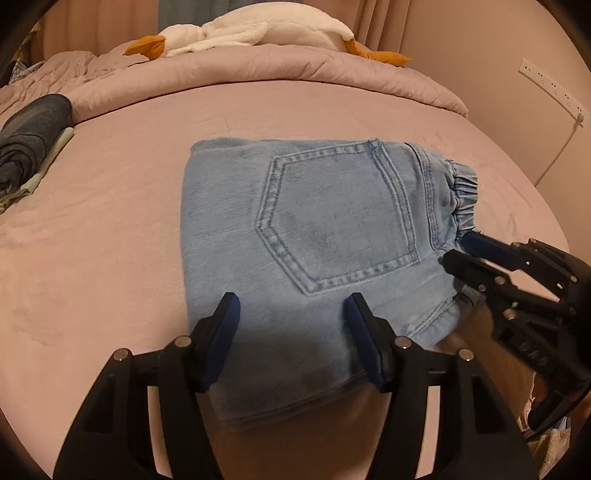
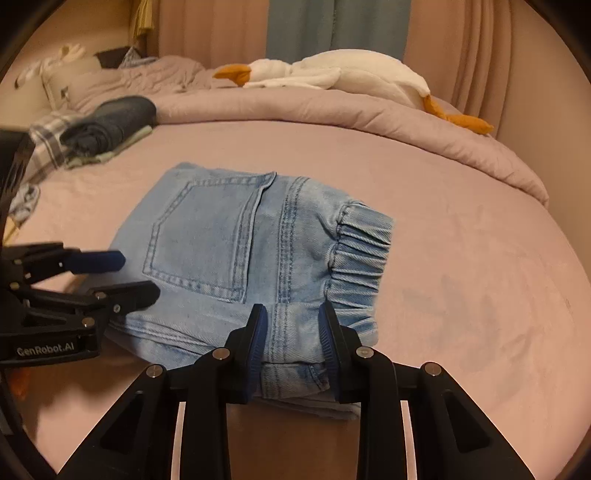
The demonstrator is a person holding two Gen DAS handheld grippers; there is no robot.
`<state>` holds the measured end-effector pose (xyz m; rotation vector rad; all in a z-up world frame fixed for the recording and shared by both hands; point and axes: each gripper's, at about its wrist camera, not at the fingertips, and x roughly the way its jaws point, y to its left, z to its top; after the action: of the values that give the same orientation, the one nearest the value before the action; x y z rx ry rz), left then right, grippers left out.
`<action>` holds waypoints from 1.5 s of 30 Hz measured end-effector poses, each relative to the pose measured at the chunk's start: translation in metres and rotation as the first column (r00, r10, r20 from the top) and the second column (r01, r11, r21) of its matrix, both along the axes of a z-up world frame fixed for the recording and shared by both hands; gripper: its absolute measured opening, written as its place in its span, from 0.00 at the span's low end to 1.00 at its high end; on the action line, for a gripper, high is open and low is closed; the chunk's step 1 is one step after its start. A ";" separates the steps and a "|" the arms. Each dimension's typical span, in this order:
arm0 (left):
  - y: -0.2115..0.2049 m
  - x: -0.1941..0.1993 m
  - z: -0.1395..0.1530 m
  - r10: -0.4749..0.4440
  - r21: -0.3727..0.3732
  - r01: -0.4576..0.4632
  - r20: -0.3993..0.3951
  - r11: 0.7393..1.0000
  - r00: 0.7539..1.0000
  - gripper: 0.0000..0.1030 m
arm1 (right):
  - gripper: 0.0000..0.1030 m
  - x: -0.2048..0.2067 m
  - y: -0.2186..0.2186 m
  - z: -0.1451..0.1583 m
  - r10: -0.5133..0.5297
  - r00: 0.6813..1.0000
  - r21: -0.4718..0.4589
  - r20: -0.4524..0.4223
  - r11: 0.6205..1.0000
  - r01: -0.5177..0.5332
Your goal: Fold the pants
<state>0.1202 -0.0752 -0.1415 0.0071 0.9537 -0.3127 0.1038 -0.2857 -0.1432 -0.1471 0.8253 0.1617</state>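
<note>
Light blue denim pants [image 1: 314, 236] lie folded into a compact bundle on the pink bed sheet [image 1: 110, 240], back pocket up, elastic waistband [image 1: 461, 199] to the right. They also show in the right wrist view [image 2: 240, 251]. My left gripper [image 1: 291, 306] is open, its fingers over the bundle's near left part; it shows from the side in the right wrist view [image 2: 138, 275]. My right gripper [image 2: 291, 317] is open, its fingers straddling the near edge by the waistband [image 2: 358, 258]; in the left wrist view [image 1: 456, 247] it sits at the bundle's right edge.
A stack of folded dark clothes [image 1: 29, 147] lies at the far left of the bed, also in the right wrist view [image 2: 110, 125]. A rumpled pink duvet [image 1: 258, 70] with a white plush goose [image 1: 258, 33] runs along the back. A wall socket strip [image 1: 550, 88] is on the right.
</note>
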 end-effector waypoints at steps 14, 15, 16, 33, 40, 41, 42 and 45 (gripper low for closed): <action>0.105 -0.039 -0.015 0.212 -0.474 -0.298 -0.228 0.828 0.950 0.74 | 0.74 -0.031 -0.101 -0.017 -0.173 0.953 0.604 -0.247 0.742 0.292; 0.107 -0.038 -0.015 0.206 -0.495 -0.302 -0.240 0.814 0.949 0.74 | 0.74 -0.032 -0.107 -0.026 -0.182 0.940 0.623 -0.288 0.710 0.329; 0.107 -0.035 -0.016 0.191 -0.514 -0.300 -0.255 0.803 0.948 0.77 | 0.74 -0.032 -0.110 -0.032 -0.177 0.935 0.642 -0.306 0.687 0.340; 0.071 0.034 -0.021 0.026 -0.514 -0.144 -0.229 0.846 0.973 0.77 | 0.78 0.057 -0.075 -0.042 0.031 0.936 0.675 -0.352 0.701 0.230; 0.038 0.050 -0.021 0.001 -0.369 -0.060 -0.159 0.928 0.987 0.77 | 0.79 0.081 -0.064 -0.043 0.059 0.939 0.636 -0.338 0.750 0.182; 0.034 0.051 -0.021 -0.006 -0.343 -0.045 -0.148 0.938 0.989 0.77 | 0.79 0.083 -0.063 -0.044 0.062 0.942 0.635 -0.331 0.753 0.174; 0.033 0.050 -0.022 -0.012 -0.323 -0.034 -0.141 0.946 0.990 0.77 | 0.79 0.084 -0.063 -0.044 0.064 0.944 0.635 -0.323 0.754 0.166; 0.031 0.047 -0.024 -0.022 -0.277 -0.012 -0.119 0.961 0.993 0.76 | 0.79 0.083 -0.065 -0.045 0.059 0.953 0.640 -0.296 0.754 0.152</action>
<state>0.1669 -0.0441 -0.1654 -0.2688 1.0237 -0.4541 0.1869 -0.3503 -0.1882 0.5874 1.0296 0.4290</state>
